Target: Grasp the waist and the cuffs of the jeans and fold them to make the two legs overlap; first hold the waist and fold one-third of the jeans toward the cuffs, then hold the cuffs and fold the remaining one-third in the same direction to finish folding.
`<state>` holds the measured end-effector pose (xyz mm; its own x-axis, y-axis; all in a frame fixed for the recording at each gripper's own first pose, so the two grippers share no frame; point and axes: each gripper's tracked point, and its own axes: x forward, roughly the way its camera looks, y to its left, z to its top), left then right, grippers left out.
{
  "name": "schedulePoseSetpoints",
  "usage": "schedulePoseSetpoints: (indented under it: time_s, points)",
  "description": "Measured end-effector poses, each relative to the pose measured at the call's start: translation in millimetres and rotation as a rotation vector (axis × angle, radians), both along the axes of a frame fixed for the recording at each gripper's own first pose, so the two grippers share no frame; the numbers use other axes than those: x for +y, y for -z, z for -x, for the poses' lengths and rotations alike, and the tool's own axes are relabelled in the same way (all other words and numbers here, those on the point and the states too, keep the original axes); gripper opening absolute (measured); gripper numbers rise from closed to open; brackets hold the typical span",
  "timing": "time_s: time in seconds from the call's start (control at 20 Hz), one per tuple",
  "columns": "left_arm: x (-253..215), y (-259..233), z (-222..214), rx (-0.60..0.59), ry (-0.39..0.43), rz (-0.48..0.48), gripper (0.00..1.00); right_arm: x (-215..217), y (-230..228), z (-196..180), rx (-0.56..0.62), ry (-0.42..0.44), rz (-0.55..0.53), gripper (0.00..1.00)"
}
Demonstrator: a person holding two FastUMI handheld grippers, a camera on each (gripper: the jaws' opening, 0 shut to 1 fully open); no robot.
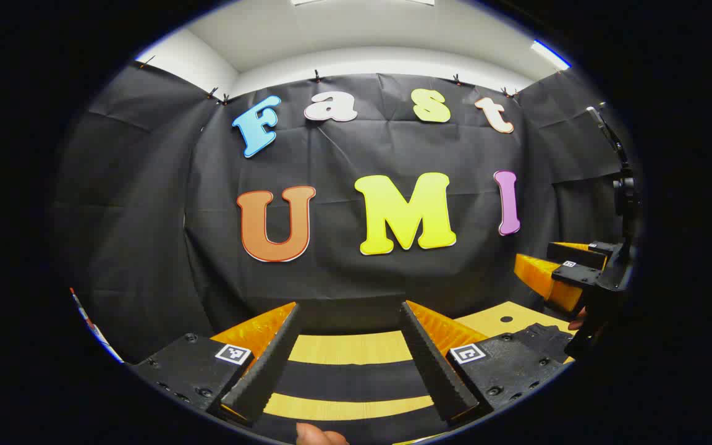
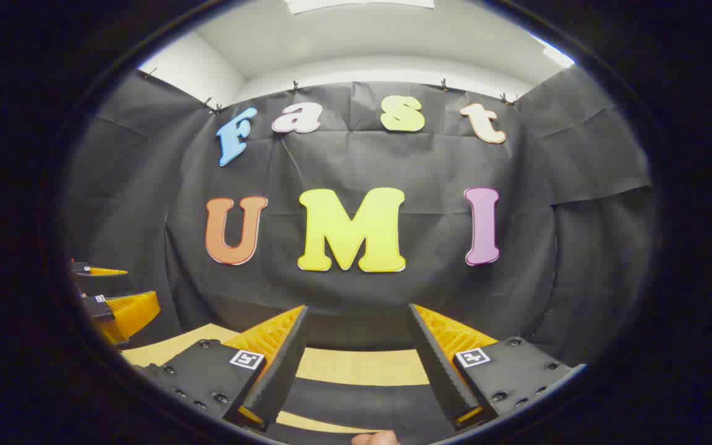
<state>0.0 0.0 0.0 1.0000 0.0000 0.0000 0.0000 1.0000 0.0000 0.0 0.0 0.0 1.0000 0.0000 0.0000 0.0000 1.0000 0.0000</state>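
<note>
left gripper [image 1: 350, 337], right gripper [image 2: 359, 337], jaws apart, table [image 2: 362, 366]

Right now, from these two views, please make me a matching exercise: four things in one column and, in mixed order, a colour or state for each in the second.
Things:
1. left tool
2. table
3. ceiling
4. wall

Colour or state:
a. black cloth
b. light wood
c. open, holding nothing
d. white

Pairs: 1-c, 2-b, 3-d, 4-a
</note>
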Motion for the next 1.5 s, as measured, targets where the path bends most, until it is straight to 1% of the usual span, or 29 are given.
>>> schedulePoseSetpoints:
  time_s: [0.15,0.2,0.25,0.3,0.35,0.4,0.45,0.5,0.55,0.6,0.65,0.9,0.95,1.0,1.15,1.3,1.35,1.4,1.5]
  points:
    - [2.3,-2.8,-1.2,-0.005,-0.005,-0.01,1.0,-6.3,-2.0,-2.9,-0.001,0.006,-0.006,0.92]
    - [3.0,-5.6,-3.1,-0.006,-0.008,-0.008,1.0,-9.1,-2.3,-4.1,-0.001,0.009,-0.009,0.96]
    - [4.7,-7.3,-4.8,-0.009,-0.011,-0.006,1.0,-12.0,-3.2,-3.9,0.0,0.014,-0.009,0.92]
    - [5.5,-11.1,-5.5,-0.011,-0.013,-0.002,1.0,-14.8,-3.5,-4.2,-0.001,0.018,-0.009,0.96]
    - [6.0,-13.1,-7.4,-0.013,-0.015,0.001,1.0,-17.3,-3.8,-5.0,-0.001,0.023,-0.01,0.96]
    - [8.1,-14.0,-6.5,-0.017,-0.02,0.002,1.0,-19.4,-4.1,-4.0,-0.001,0.026,-0.011,0.92]
    - [9.9,-14.4,-7.4,-0.019,-0.024,0.002,1.0,-21.2,-5.0,-4.0,-0.001,0.031,-0.012,0.92]
    - [11.7,-15.8,-8.8,-0.019,-0.028,0.004,1.0,-23.2,-5.3,-3.7,-0.002,0.032,-0.011,0.96]
    - [13.4,-15.9,-9.6,-0.018,-0.032,0.006,1.0,-24.9,-6.8,-4.4,-0.004,0.035,-0.007,0.96]
    - [13.3,-14.9,-8.2,-0.016,-0.032,0.008,1.0,-26.0,-7.5,-4.3,-0.006,0.036,-0.005,0.92]
    - [11.9,-15.1,-8.2,-0.015,-0.033,0.009,1.0,-26.5,-9.2,-4.2,-0.009,0.038,-0.004,0.92]
    - [11.7,-14.6,-5.7,-0.011,-0.031,0.0,1.0,-25.7,-9.4,-2.9,-0.009,0.032,-0.001,0.92]
    - [12.7,-14.3,-4.5,-0.01,-0.032,-0.002,0.94,-24.0,-9.6,-1.7,-0.007,0.028,-0.001,0.92]
    - [13.4,-14.7,-3.9,-0.008,-0.034,-0.005,1.0,-23.8,-9.3,-1.8,-0.005,0.027,-0.002,0.92]
    - [18.9,-15.0,1.7,-0.007,-0.045,-0.007,1.0,-22.4,-9.0,-0.2,-0.001,0.026,-0.009,0.92]
    - [29.7,-1.2,10.7,0.023,-0.063,0.029,1.0,-22.9,-5.6,2.7,0.005,0.027,-0.002,0.92]
    - [37.2,7.8,16.2,0.043,-0.076,0.044,1.0,-21.5,-4.6,4.6,0.005,0.01,0.002,0.92]
    - [44.0,18.1,23.4,0.066,-0.089,0.054,1.0,-15.7,-4.1,7.0,0.002,-0.015,0.001,0.92]
    - [63.6,48.5,41.8,0.136,-0.12,0.072,1.0,-20.5,-0.4,10.5,0.006,-0.021,0.019,0.92]
